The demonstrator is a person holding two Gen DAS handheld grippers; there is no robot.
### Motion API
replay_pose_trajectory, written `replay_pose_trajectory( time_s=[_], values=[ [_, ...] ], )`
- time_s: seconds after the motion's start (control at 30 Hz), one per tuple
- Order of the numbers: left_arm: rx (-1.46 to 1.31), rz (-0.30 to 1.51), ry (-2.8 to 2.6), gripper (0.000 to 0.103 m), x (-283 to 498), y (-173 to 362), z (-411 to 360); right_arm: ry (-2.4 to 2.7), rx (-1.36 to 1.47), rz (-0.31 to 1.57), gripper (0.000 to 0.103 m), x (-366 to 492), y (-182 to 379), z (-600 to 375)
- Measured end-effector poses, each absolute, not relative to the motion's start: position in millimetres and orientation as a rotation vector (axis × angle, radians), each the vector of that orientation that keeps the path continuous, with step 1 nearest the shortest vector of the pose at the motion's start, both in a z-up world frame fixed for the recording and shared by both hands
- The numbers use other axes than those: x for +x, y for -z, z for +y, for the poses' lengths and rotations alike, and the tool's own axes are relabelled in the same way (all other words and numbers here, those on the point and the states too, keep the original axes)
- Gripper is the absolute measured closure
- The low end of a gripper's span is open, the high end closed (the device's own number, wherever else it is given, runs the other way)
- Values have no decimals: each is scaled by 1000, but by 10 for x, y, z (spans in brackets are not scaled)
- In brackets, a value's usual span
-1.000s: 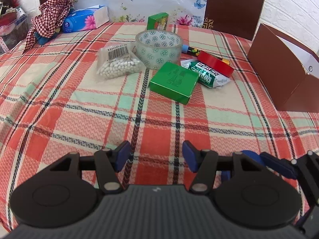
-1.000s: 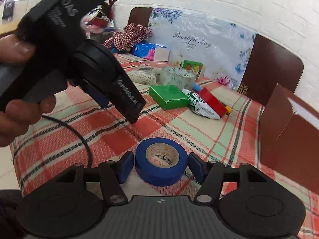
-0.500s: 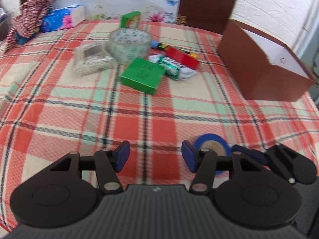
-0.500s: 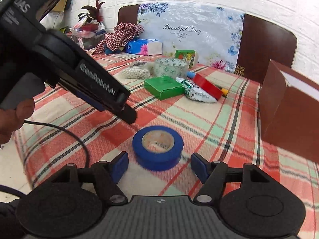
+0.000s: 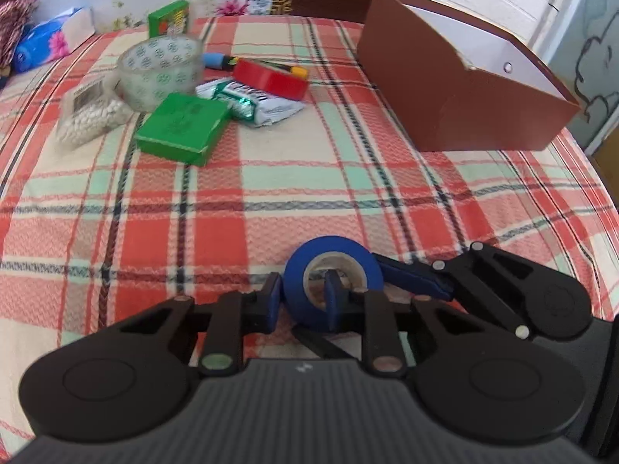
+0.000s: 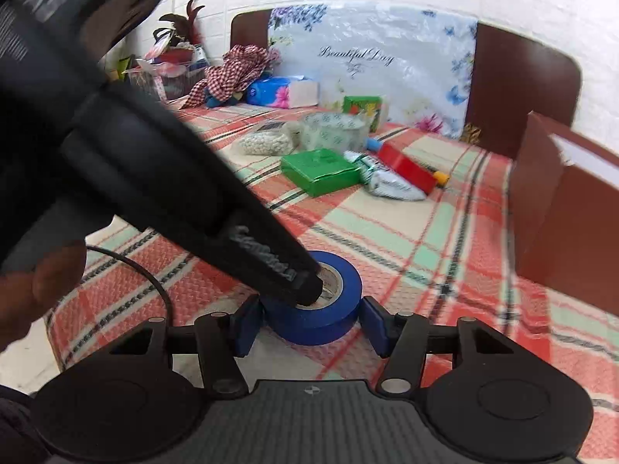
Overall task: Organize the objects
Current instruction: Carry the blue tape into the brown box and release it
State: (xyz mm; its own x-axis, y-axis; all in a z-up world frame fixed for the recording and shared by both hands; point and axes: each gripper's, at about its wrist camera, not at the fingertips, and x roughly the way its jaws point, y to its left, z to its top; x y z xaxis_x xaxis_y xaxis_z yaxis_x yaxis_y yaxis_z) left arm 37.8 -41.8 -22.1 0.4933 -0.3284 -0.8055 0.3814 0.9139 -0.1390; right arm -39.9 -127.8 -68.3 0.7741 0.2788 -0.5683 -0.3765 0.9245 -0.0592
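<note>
blue tape [image 5: 333, 276] on cloth [image 5: 271, 178], wall pinched by left gripper [image 5: 300, 301], one finger in core. right gripper [image 6: 309, 324] jaws apart, flanking it. pickup step; lift toward box [image 5: 456, 89] needed next.

Both wrist views low, close, converging on blue tape roll [image 5: 332, 266].

A table is covered by a checked cloth [image 5: 309, 178]. At lower middle of the left view a blue tape roll [image 5: 333, 270] is laid. A green box [image 5: 182, 127], clear tape [image 5: 160, 71] and bead bag [image 5: 91, 114] are placed upper left, a brown box [image 5: 460, 89] upper right.
</note>
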Motion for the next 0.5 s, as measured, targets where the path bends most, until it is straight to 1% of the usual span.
replay_pose_trajectory(
  time_s=[0.17,0.37,0.5],
  values=[
    [124,955,523,79,384,147,-884,-265,-92,598,48,-473,633,-1674],
    [277,940,709,79,364,190,-1936,-69,-72,615,48,-638,654,-2388],
    [375,918,791,79,382,171,-2645,38,13,614,48,-677,632,-2920]
  ],
)
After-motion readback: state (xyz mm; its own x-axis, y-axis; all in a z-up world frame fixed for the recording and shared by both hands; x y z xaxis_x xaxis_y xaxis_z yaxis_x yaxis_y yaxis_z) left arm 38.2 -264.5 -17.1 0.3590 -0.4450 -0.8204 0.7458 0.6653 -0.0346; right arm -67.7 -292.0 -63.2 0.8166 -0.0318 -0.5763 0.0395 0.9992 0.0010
